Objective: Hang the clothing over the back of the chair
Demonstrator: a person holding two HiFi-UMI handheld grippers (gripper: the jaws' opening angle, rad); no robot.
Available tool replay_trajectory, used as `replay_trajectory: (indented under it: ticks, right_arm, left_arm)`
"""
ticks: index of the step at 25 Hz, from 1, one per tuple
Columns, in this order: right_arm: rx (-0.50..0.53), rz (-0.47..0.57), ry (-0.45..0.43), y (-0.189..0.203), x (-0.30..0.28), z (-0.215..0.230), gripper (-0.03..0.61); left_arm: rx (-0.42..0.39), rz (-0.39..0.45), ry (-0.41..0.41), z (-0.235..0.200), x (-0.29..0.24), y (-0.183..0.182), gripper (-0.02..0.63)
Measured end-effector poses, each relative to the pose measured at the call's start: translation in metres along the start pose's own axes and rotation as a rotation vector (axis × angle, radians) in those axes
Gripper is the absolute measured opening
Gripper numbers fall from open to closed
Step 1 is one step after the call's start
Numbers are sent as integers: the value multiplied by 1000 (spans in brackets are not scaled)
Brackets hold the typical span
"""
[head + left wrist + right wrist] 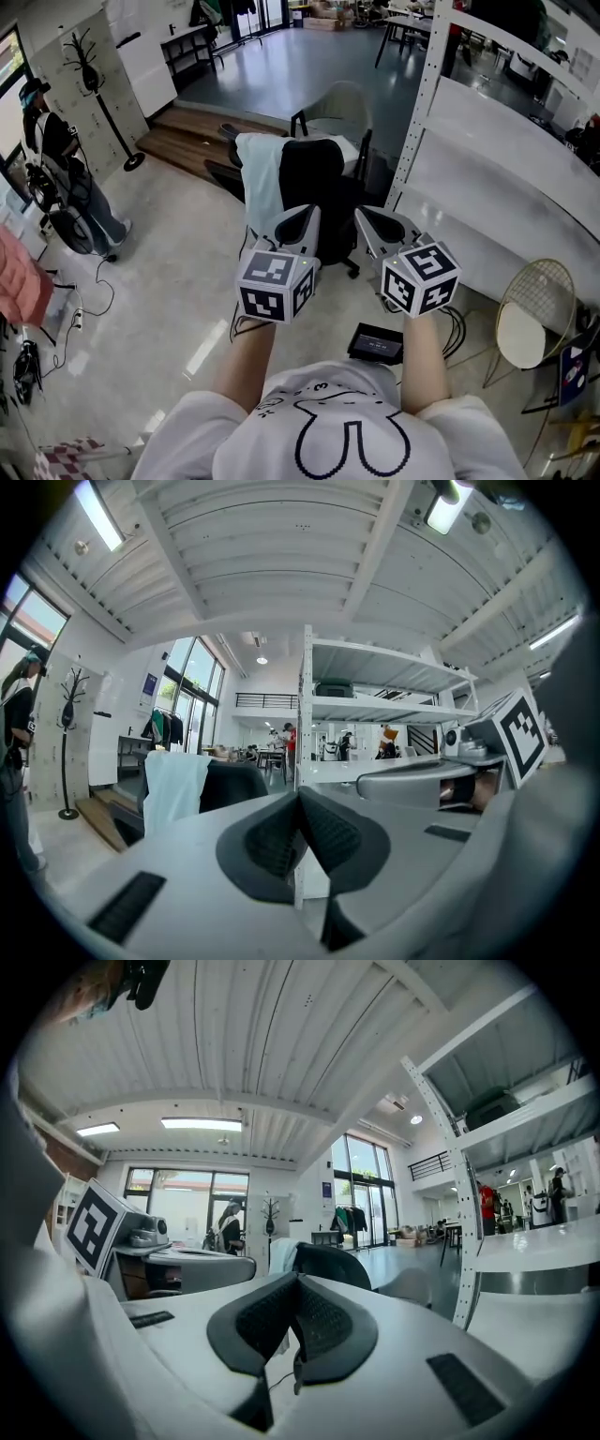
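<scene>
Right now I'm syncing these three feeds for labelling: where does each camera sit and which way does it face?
Head view: on the person's head, steeply down at the left gripper, right gripper, arms and white shirt; chair ahead.
Left gripper view: on the left gripper, level along its shut jaws; right gripper's marker cube at right.
Right gripper view: on the right gripper, level along its shut jaws; left gripper's marker cube at left.
All three share the chair with clothing over its back.
</scene>
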State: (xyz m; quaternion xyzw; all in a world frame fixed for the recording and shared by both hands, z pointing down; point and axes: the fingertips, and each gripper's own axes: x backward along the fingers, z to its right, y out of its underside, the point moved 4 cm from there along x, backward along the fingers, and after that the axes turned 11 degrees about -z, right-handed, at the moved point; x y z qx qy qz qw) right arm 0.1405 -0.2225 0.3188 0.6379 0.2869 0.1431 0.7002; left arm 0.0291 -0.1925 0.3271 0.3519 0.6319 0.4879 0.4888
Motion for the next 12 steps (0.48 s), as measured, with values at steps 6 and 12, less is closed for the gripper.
replay_trajectory:
  ticks: [6, 12]
  right_arm:
    - [75, -4, 62, 0, -3, -8, 0]
    - [79, 11, 64, -1, -9, -12, 0]
  left_arm:
    - [-9, 10, 29, 7, 1, 1, 9]
    - [-23, 13, 44, 8, -1, 0, 9]
